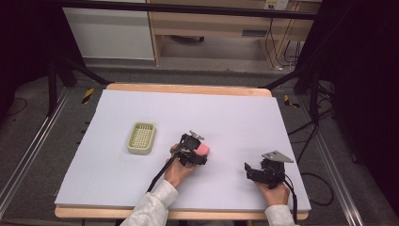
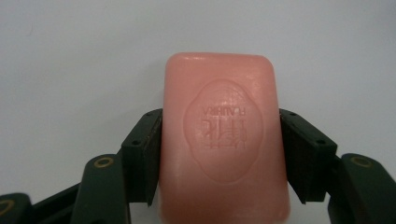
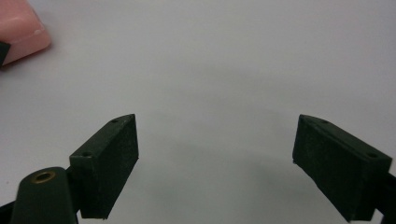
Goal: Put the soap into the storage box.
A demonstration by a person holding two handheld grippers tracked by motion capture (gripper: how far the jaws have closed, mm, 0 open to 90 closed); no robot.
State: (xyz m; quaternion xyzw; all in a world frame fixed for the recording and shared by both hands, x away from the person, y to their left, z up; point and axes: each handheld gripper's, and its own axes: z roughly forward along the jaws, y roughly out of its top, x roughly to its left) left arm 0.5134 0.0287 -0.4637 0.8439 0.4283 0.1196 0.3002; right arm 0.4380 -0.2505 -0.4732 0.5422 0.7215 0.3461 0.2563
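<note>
Gripping the pink soap bar [image 2: 223, 140] in our left claw [image 2: 223, 154], pads pressed on both sides; right claw [image 3: 215, 163] gapes empty. Next: lift toward the soap dish [image 1: 141, 138].

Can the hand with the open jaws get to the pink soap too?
Probably yes: the right gripper has bare table between it and the soap, but the left gripper is already shut on it.

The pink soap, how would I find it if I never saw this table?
Look at the big pale table and find the green slotted basket left of the middle. Just to its right, the left gripper is shut on the pink soap. It is the table's one pink thing, a rounded bar with a stamped oval.
</note>
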